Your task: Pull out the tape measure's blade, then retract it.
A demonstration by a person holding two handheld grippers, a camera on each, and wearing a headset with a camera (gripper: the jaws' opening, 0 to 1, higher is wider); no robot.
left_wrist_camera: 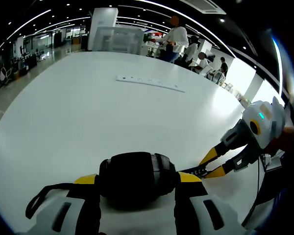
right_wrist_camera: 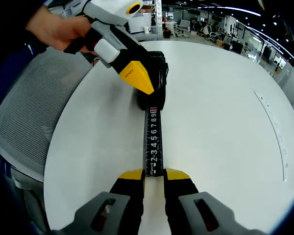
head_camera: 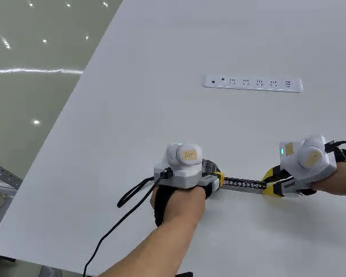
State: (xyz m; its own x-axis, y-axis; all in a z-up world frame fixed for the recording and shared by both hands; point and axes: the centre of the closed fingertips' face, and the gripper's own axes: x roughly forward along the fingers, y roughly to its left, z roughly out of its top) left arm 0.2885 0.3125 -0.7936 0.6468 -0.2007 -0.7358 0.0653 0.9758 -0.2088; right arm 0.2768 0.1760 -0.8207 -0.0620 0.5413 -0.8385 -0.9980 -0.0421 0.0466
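The tape measure case (left_wrist_camera: pixel 137 177) is black. Its blade (right_wrist_camera: pixel 153 139) is black too, printed with white numerals and tick marks. The left gripper (head_camera: pixel 217 180) and right gripper (right_wrist_camera: pixel 154 175) are white-bodied and yellow-tipped. The table (head_camera: pixel 161 86) is plain white, as is the power strip (head_camera: pixel 252 83) at one o'clock in the head view. The floor (head_camera: pixel 34 52) at ten o'clock is glossy grey-green.

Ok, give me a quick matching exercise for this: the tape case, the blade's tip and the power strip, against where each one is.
1 tape case
2 blade tip
3 power strip

A lying loose on the table, farther back
B between the right gripper jaws
C held in the left gripper

Pairs: 1-C, 2-B, 3-A
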